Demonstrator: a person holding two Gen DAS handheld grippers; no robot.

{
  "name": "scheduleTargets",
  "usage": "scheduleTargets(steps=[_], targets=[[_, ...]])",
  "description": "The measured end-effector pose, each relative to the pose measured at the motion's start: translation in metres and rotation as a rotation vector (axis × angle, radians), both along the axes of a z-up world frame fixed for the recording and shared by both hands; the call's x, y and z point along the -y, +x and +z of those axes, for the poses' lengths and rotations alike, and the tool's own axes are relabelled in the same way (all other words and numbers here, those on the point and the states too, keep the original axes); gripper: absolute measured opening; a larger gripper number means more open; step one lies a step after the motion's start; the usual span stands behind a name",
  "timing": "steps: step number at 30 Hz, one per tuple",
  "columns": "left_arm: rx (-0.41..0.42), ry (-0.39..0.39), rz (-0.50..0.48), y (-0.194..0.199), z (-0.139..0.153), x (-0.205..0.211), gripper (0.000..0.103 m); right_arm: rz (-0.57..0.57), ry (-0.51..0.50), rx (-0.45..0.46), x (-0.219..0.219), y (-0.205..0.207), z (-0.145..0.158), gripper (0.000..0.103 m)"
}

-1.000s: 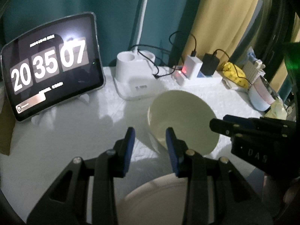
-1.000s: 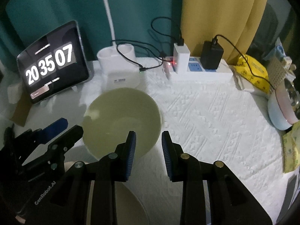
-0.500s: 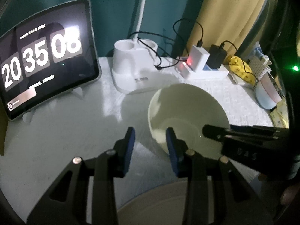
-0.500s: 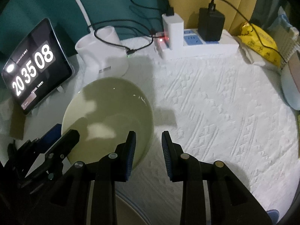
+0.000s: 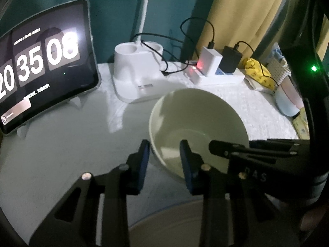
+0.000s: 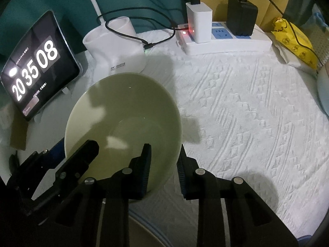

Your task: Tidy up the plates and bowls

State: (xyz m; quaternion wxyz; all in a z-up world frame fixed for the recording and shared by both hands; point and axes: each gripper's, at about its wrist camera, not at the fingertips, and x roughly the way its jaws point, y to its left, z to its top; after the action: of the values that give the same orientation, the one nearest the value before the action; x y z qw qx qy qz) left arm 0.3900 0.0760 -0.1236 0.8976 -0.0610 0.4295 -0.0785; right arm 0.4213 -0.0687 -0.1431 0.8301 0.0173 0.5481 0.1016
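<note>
Both the left gripper (image 5: 164,154) and right gripper (image 6: 164,160), jaws just narrowed yet not visibly clamped, now straddle opposite rims of the bowl (image 6: 123,119) before the clock tablet (image 6: 39,65), readying a two-handed lift.

Both wrist views look steeply down, close, sharing the bowl (image 5: 197,127).
</note>
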Motion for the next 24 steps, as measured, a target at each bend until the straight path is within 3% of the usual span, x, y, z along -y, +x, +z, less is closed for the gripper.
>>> scheduleTargets(steps=[15, 24], targets=[[0.050, 0.003, 0.021, -0.009, 0.007, -0.005, 0.027, 0.035, -0.020, 0.078, -0.002, -0.010, 0.012, 0.024], [0.090, -0.008, 0.021, -0.020, 0.020, -0.001, 0.027, 0.045, -0.051, 0.177, 0.000, -0.026, 0.033, 0.023]])
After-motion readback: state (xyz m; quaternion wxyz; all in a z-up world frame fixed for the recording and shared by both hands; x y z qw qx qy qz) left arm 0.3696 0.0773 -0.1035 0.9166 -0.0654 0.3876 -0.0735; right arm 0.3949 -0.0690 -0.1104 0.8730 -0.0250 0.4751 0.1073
